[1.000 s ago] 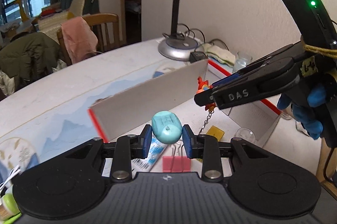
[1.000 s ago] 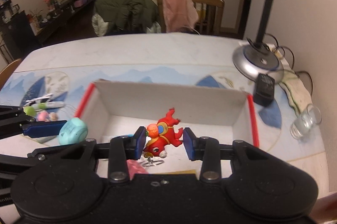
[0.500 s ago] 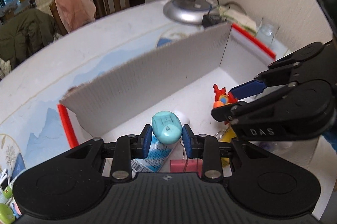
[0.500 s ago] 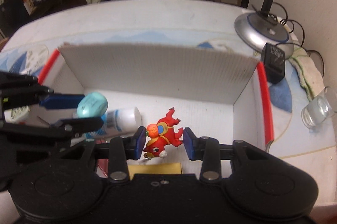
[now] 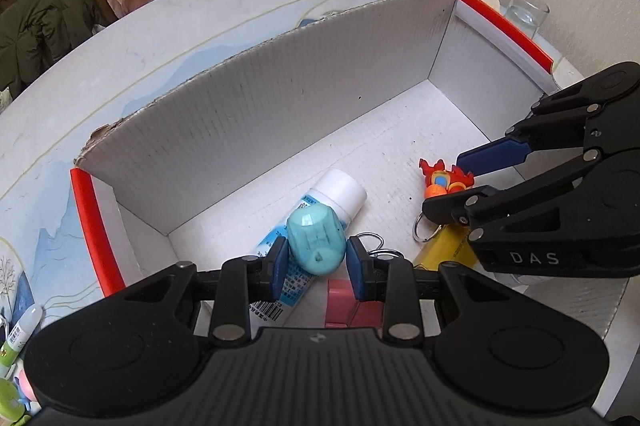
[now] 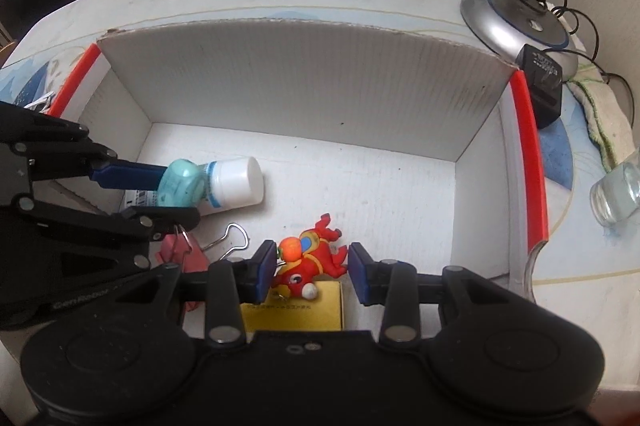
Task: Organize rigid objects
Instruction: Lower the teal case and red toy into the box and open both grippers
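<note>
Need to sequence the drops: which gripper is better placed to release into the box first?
Probably right. The right gripper holds the red figure over the yellow box, while the left gripper's teal piece hangs over the tube.

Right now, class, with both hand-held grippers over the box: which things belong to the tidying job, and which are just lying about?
Job: teal toy in the left hand-held gripper; red figure in the right hand-held gripper; box; tube, pink clip, yellow pack inside it.

Lying about: lamp base, glass, adapter, cloth.
</note>
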Available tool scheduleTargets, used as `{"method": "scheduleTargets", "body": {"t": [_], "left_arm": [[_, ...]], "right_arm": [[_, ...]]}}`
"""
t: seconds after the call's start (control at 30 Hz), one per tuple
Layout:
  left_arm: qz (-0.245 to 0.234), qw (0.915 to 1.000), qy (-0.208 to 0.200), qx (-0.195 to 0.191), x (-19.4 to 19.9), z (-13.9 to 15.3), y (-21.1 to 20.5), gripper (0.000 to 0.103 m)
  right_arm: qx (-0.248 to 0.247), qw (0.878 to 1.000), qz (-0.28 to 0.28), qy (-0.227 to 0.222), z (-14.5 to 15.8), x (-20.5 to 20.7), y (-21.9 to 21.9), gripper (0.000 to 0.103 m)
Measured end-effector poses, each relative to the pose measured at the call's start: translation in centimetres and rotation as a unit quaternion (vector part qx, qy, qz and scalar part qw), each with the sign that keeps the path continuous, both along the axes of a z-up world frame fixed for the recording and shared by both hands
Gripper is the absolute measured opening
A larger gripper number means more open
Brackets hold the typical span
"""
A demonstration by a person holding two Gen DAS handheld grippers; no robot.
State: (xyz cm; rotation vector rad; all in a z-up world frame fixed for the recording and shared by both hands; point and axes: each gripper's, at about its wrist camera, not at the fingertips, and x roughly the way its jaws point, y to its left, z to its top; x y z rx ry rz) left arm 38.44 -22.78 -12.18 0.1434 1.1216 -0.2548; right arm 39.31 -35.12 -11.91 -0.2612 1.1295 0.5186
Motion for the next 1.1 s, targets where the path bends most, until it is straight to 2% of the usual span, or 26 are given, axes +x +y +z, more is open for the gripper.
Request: {"method": "scheduleTargets", "body": {"t": [0.13, 0.27, 0.4, 0.57, 0.67, 0.9, 1.0, 1.1], "left_arm": [[0.004, 1.0, 0.003, -0.001, -0.1, 0.0, -0.2, 0.031], [0.01, 0.9999, 0.0, -0.008, -0.5, 0.3, 0.0, 0.031], [0.008, 0.9995, -0.012, -0.028, -1.2, 1.1, 0.4, 0.031], [0.014, 0.9982, -0.032, -0.05, -2.4, 2.7, 0.7, 0.031], [0.017, 0.997, -0.044, -0.061, -3.1, 3.7, 0.9, 0.032], [0.039, 0.9928, -0.08, -0.079, -5.1, 6.0, 2.2, 0.056], [0.046, 0.9905, -0.094, -0.089, -6.1, 7.0, 3.1, 0.057], [0.05, 0.9882, -0.108, -0.097, -7.1, 8.0, 4.1, 0.059]], "right_arm": [[0.004, 1.0, 0.002, -0.001, 0.1, -0.2, 0.0, 0.041], [0.014, 1.0, -0.001, -0.007, 0.7, -0.5, -0.2, 0.054], [0.021, 1.0, -0.002, -0.019, 1.5, -1.2, -0.4, 0.056], [0.033, 0.999, -0.003, -0.035, 3.3, -2.0, -0.8, 0.064], [0.036, 0.998, -0.003, -0.045, 4.1, -2.6, -1.0, 0.064], [0.054, 0.996, -0.012, -0.068, 6.4, -4.1, -1.5, 0.064], [0.062, 0.995, -0.014, -0.079, 7.4, -5.0, -1.4, 0.071], [0.073, 0.993, -0.018, -0.089, 8.3, -6.0, -1.1, 0.072]]}}
